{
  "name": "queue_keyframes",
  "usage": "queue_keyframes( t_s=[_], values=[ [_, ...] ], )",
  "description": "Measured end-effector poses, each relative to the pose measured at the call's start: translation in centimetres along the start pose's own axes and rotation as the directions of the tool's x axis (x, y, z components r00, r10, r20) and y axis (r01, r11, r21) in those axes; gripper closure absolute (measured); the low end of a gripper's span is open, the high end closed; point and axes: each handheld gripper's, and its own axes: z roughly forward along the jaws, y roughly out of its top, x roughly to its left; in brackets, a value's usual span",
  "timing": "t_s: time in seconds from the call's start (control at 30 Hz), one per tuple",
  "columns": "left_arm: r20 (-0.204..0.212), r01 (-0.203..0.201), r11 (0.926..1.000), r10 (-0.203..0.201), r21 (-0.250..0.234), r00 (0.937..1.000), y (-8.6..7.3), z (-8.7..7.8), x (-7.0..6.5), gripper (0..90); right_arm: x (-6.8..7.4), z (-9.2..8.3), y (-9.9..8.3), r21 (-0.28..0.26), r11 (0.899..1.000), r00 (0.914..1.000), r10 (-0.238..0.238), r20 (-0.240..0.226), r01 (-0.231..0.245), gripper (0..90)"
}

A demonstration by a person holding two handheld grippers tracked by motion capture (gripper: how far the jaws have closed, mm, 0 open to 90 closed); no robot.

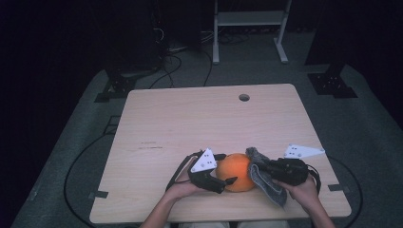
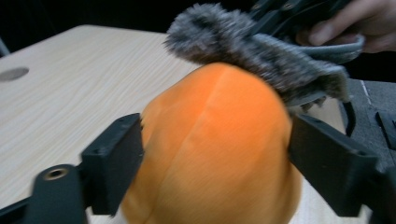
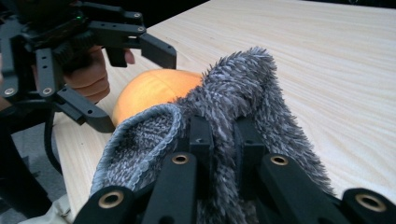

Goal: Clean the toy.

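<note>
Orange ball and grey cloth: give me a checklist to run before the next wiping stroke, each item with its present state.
1. Right tool shut on the grey cloth: ok.
2. Cloth touching the orange ball: ok, it drapes over the top.
3. Left tool straddling the ball: ok, one jaw on each side.
4. Left tool's pads pressing the ball: cannot tell; blurred.
5. Ball resting on the table: ok.
6. Ball away from the table's near edge: ok.

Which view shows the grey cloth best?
Right gripper view: the grey cloth sits pinched in its jaws, fuzzy pile sharp. Left gripper view shows it draped on the orange ball, blurred; high view shows it small.
</note>
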Motion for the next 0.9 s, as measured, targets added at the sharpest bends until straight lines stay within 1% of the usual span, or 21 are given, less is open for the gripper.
queue_keyframes(
  t_s=[0.03, 0.1, 0.17, 0.27, 0.33, 0.4, 0.47, 0.5, 0.53, 0.57, 0.63, 0.7, 0.73, 0.77, 0.8, 0.83, 0.87, 0.9],
  values=[
    [0.003, 0.018, 0.9998, -0.018, 0.003, 0.9998, -0.1, 0.1, 0.1, 10.6, -0.2, -0.1, 0.0, 0.003, 1.000, 1.0000, -0.003, -0.001, 0.003, 80.2],
    [0.012, 0.039, 0.9992, -0.039, -0.001, 0.9992, -0.3, 0.2, 0.4, 9.9, -0.3, -0.1, -0.1, 0.001, 1.000, 1.0000, 0.006, -0.004, -0.006, 80.2],
    [0.028, 0.033, 0.9995, -0.033, 0.000, 0.9991, -0.5, 0.5, 0.3, 10.2, -0.4, -0.1, -0.2, -0.004, 1.000, 1.0000, 0.010, -0.002, -0.010, 80.1],
    [0.038, 0.020, 0.9998, -0.019, -0.003, 0.9991, -0.7, 0.5, 0.1, 13.3, -0.8, -0.2, -0.3, -0.006, 1.000, 0.9997, 0.023, 0.013, -0.023, 80.2],
    [0.042, 0.004, 1.0000, -0.004, -0.009, 0.9991, -0.7, 0.3, 0.1, 18.4, -1.4, -0.3, -0.6, -0.008, 0.999, 0.9987, 0.044, 0.027, -0.044, 80.2],
    [0.027, -0.006, 1.0000, 0.006, -0.005, 0.9996, -0.6, 0.2, -0.1, 25.2, -1.8, -0.5, -0.8, -0.006, 0.998, 0.9972, 0.060, 0.043, -0.060, 80.2],
    [0.000, 0.001, 1.0000, -0.001, -0.008, 1.0000, -0.2, 0.2, -0.3, 30.8, -2.0, -0.8, -0.7, -0.001, 0.998, 0.9959, 0.069, 0.058, -0.069, 80.2],
    [-0.002, 0.005, 0.9999, -0.005, -0.015, 1.0000, -0.1, 0.2, -0.4, 32.6, -1.9, -1.0, -0.5, -0.008, 0.997, 0.9957, 0.071, 0.059, -0.071, 80.2],
    [-0.009, 0.008, 0.9994, -0.008, -0.033, 0.9999, 0.2, 0.1, -0.5, 33.8, -1.8, -1.2, -0.4, -0.012, 0.998, 0.9957, 0.070, 0.060, -0.069, 80.2],
    [-0.023, 0.006, 0.9991, -0.007, -0.041, 0.9997, 0.5, 0.0, -0.6, 35.3, -1.5, -1.5, 0.1, -0.025, 0.998, 0.9965, 0.057, 0.060, -0.056, 80.2],
    [-0.048, -0.002, 0.9987, 0.000, -0.050, 0.9989, 1.0, -0.2, -0.8, 37.0, -0.7, -2.3, 1.2, -0.062, 0.998, 0.9985, 0.035, 0.041, -0.033, 80.2],
    [-0.076, -0.039, 0.9989, 0.037, -0.024, 0.9964, 1.3, -0.2, -1.1, 37.4, 0.5, -2.6, 2.3, -0.102, 0.995, 0.9999, 0.011, 0.009, -0.010, 80.2],
    [-0.083, -0.050, 0.9986, 0.048, -0.017, 0.9953, 1.4, -0.2, -1.3, 37.5, 1.2, -2.5, 2.7, -0.117, 0.993, 0.9999, -0.005, -0.010, 0.004, 80.2],
    [-0.086, -0.059, 0.9982, 0.058, -0.011, 0.9946, 1.6, -0.1, -1.6, 37.5, 1.7, -2.3, 3.0, -0.122, 0.992, 0.9996, -0.021, -0.018, 0.019, 80.2],
    [-0.081, -0.067, 0.9977, 0.066, -0.010, 0.9945, 1.8, -0.2, -1.9, 37.5, 2.6, -1.8, 3.4, -0.115, 0.993, 0.9989, -0.040, -0.025, 0.037, 80.2],
    [-0.075, -0.069, 0.9975, 0.068, -0.013, 0.9948, 1.9, -0.3, -2.0, 37.5, 3.0, -1.2, 3.6, -0.107, 0.993, 0.9983, -0.053, -0.024, 0.050, 80.2],
    [-0.068, -0.075, 0.9970, 0.074, -0.018, 0.9949, 2.1, -0.4, -2.2, 37.6, 3.2, -0.7, 3.6, -0.097, 0.994, 0.9981, -0.060, -0.017, 0.058, 80.2],
    [-0.068, -0.079, 0.9968, 0.078, -0.011, 0.9946, 2.1, -0.5, -2.2, 37.5, 3.2, -0.1, 3.5, -0.070, 0.996, 0.9982, -0.059, -0.005, 0.058, 80.2]
  ],
)
